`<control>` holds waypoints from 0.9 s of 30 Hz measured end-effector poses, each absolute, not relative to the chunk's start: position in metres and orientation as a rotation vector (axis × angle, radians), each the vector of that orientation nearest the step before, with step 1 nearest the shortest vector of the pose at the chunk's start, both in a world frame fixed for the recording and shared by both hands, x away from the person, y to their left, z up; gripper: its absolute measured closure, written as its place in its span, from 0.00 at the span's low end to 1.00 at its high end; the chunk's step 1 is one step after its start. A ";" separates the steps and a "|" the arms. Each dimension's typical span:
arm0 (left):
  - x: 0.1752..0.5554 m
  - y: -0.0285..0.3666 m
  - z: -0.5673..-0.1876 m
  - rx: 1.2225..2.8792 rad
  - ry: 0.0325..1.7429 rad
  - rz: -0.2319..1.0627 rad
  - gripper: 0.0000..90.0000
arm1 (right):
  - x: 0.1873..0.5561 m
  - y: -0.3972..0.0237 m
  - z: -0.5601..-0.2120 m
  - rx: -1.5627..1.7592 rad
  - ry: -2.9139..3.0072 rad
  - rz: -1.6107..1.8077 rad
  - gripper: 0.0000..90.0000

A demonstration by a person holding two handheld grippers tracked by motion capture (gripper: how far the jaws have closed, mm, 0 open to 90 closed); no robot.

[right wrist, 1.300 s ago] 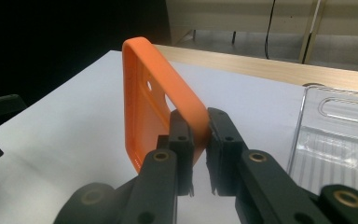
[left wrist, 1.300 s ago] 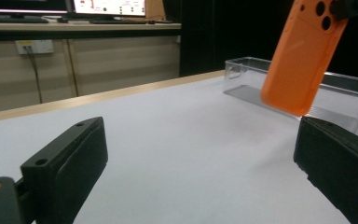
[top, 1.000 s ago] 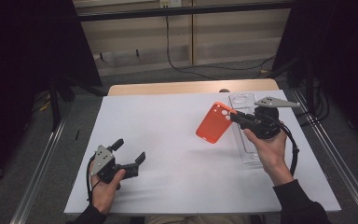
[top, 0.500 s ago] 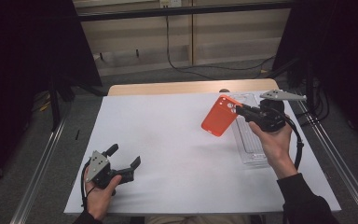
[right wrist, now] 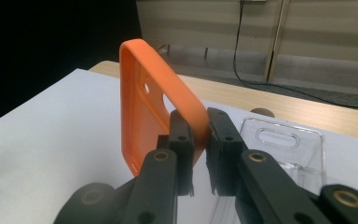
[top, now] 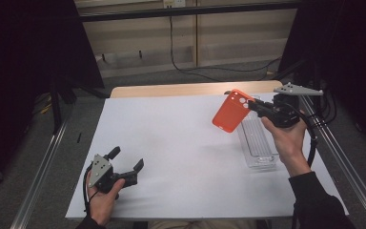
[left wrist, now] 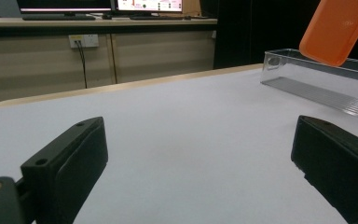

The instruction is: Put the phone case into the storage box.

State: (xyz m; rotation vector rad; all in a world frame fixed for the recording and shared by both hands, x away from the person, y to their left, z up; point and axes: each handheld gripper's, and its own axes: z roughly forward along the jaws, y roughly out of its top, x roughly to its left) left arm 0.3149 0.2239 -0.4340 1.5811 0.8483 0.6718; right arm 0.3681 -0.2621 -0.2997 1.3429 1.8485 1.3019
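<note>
Orange phone case (top: 232, 110) higher now, pinched in right gripper (top: 259, 109) fingers; left gripper (top: 126, 164) fingers wide, empty

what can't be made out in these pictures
- Orange phone case, left gripper view: its top is cut off by the frame edge.
- Clear plastic tray, right gripper view: its near part is hidden behind the right gripper.
- Monitors, left gripper view: screen text is too small to read.

An orange silicone phone case (top: 232, 110), clamped in the right gripper (top: 259, 109), hangs above the white table (top: 181, 143) just left of a clear plastic tray (top: 257, 145), with the left gripper (top: 126, 162) resting well apart at the near left.
</note>
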 end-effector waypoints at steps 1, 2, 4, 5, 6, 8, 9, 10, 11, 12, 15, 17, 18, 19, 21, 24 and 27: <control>0.315 0.224 -0.434 1.585 0.848 0.671 0.04 | 0.369 -0.263 -0.299 1.341 1.845 1.300 0.91; 0.315 0.224 -0.434 1.590 0.846 0.675 0.04 | 0.370 -0.265 -0.298 1.338 1.843 1.300 0.91; 0.315 0.223 -0.434 1.592 0.844 0.674 0.04 | 0.371 -0.267 -0.297 1.345 1.839 1.296 0.91; 0.315 0.223 -0.434 1.594 0.842 0.679 0.04 | 0.373 -0.269 -0.296 1.346 1.836 1.290 0.91; 0.315 0.223 -0.434 1.597 0.841 0.681 0.04 | 0.373 -0.271 -0.295 1.351 1.833 1.291 0.91; 0.315 0.223 -0.434 1.597 0.842 0.675 0.04 | 0.375 -0.274 -0.294 1.353 1.824 1.286 0.91; 0.315 0.223 -0.434 1.597 0.843 0.675 0.04 | 0.375 -0.275 -0.293 1.354 1.823 1.281 0.91; 0.316 0.223 -0.434 1.598 0.842 0.678 0.04 | 0.376 -0.277 -0.293 1.356 1.818 1.279 0.91; 0.316 0.223 -0.434 1.599 0.842 0.679 0.04 | 0.376 -0.279 -0.292 1.359 1.817 1.280 0.91; 0.316 0.223 -0.434 1.598 0.846 0.677 0.04 | 0.376 -0.280 -0.291 1.364 1.814 1.278 0.91; 0.316 0.223 -0.435 1.600 0.847 0.676 0.04 | 0.377 -0.283 -0.289 1.362 1.806 1.270 0.91; 0.315 0.223 -0.434 1.600 0.845 0.676 0.04 | 0.378 -0.285 -0.287 1.363 1.798 1.267 0.91; 0.315 0.222 -0.434 1.593 0.844 0.673 0.04 | 0.378 -0.286 -0.286 1.359 1.798 1.261 0.91; 0.315 0.222 -0.434 1.592 0.844 0.671 0.04 | 0.379 -0.287 -0.285 1.364 1.795 1.255 0.91; 0.315 0.222 -0.434 1.592 0.847 0.672 0.04 | 0.379 -0.289 -0.284 1.365 1.789 1.249 0.91; 0.315 0.223 -0.434 1.593 0.847 0.672 0.04 | 0.381 -0.292 -0.283 1.359 1.781 1.242 0.91; 0.315 0.223 -0.434 1.594 0.847 0.673 0.04 | 0.383 -0.295 -0.282 1.356 1.778 1.233 0.91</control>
